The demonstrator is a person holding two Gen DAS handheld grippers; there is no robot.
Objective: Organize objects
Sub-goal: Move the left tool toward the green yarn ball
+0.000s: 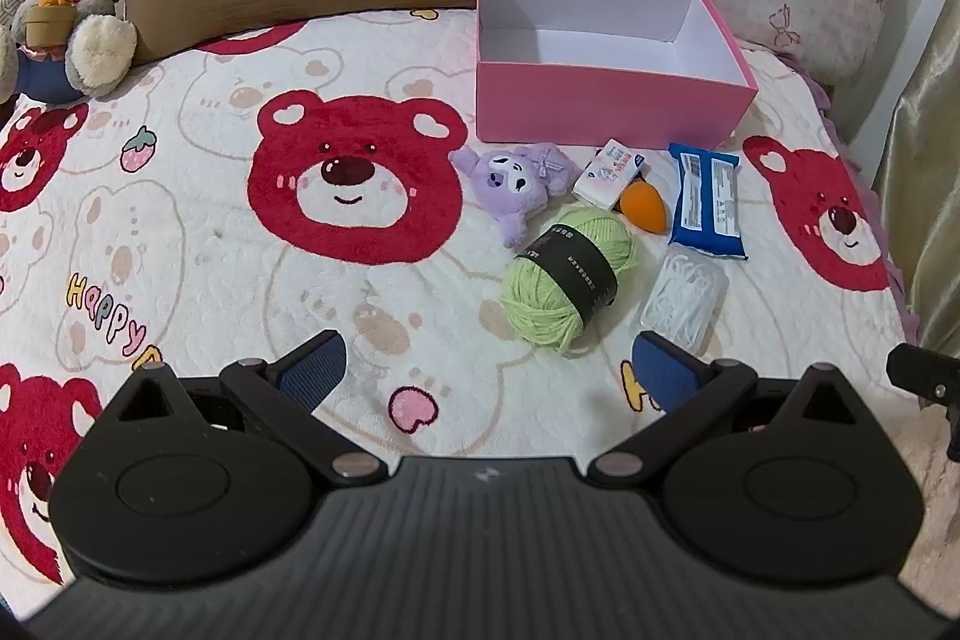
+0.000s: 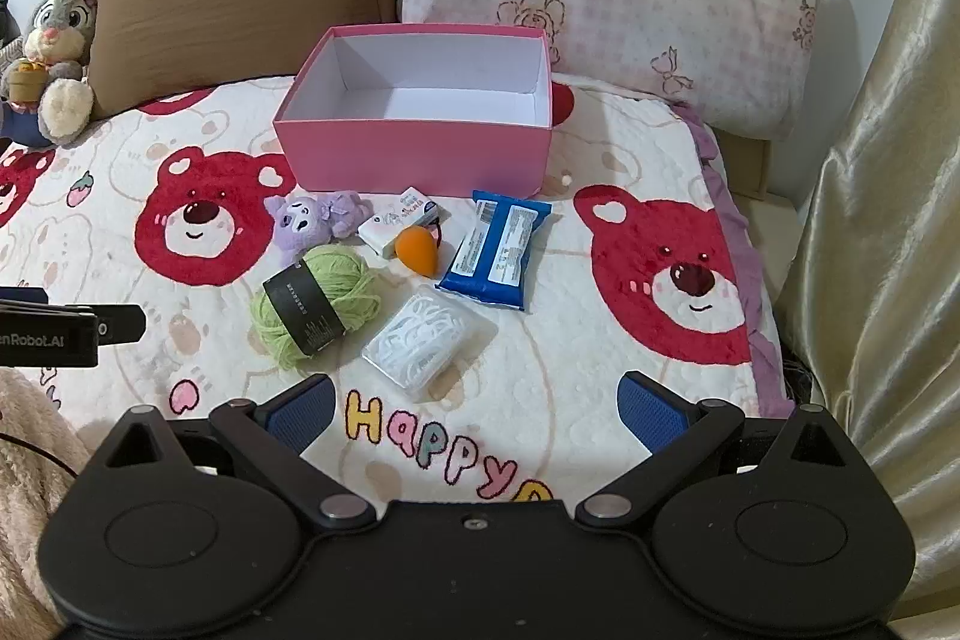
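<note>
Box: pink box point(image 2: 414, 154) sitting empty by pillows.
Items: yarn ball point(image 2: 318, 307), plush point(image 2: 312, 220), wipes pack point(image 2: 498, 250) etc. lying just in front of box.
Yarn: prob. light, squashy; grabbing across black band.
Grippers: left gripper point(image 1: 489, 376) & right gripper point(image 2: 477, 412) hovering, jaws spread, holding nothing.

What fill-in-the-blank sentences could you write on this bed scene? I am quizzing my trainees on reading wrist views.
1. The pink box holds ____ so far.
2. The band around the green yarn is ____ in colour.
3. The orange sponge lies between the small white carton and the ____ packet.
4. The fingers of the right gripper stand ____, with nothing between them.

Missing words: nothing; black; blue; open
</note>
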